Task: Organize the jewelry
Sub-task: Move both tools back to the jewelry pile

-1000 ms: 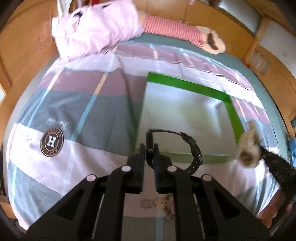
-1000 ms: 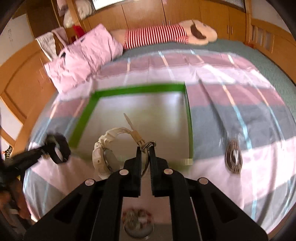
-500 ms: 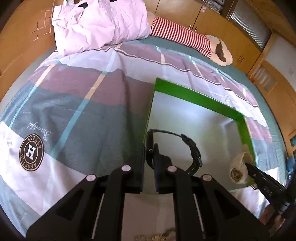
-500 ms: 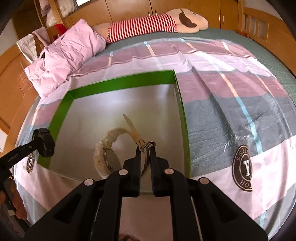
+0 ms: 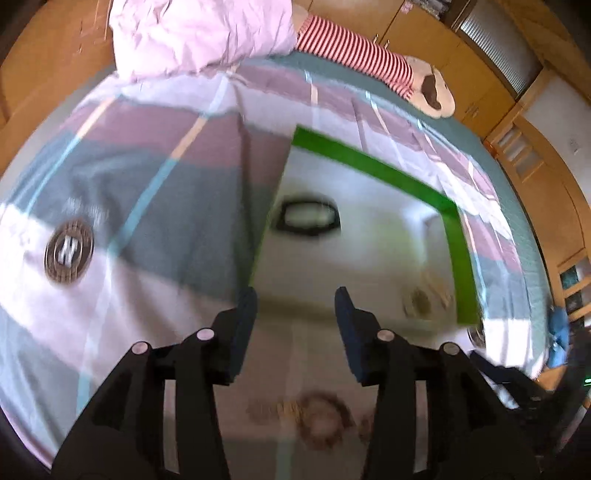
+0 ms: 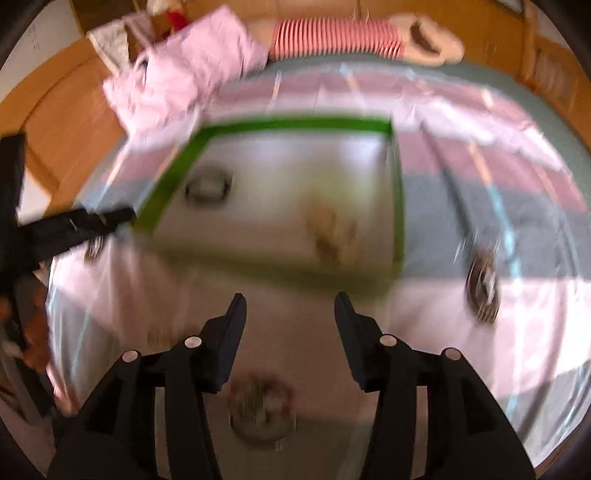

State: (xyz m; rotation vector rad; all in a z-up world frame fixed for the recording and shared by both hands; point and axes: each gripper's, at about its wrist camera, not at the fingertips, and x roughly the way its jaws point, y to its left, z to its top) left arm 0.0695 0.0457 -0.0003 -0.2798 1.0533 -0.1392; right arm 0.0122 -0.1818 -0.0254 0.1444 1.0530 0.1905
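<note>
A black watch point(image 5: 309, 218) lies in the green-edged tray point(image 5: 373, 166) near its left side; it also shows in the right wrist view point(image 6: 208, 187). A cream watch point(image 6: 334, 232) lies in the tray point(image 6: 295, 123) toward its right, blurred; in the left wrist view it shows near the tray's right corner point(image 5: 424, 295). My left gripper point(image 5: 295, 306) is open and empty, in front of the tray. My right gripper point(image 6: 290, 314) is open and empty, in front of the tray. Loose jewelry point(image 5: 317, 417) lies on the bed between the left fingers. A round piece point(image 6: 262, 413) lies under the right gripper.
The tray sits on a checked bedspread point(image 5: 147, 192) with round logos point(image 5: 69, 251). A pink pillow point(image 5: 199, 33) and a striped plush toy point(image 5: 354, 48) lie at the head of the bed. Wooden cupboards point(image 5: 535, 177) stand to the right. The left gripper's body point(image 6: 70, 229) shows in the right view.
Both grippers have opened and let go of their watches. The black and the cream watch now lie in the tray. Both grippers have pulled back from the tray.
</note>
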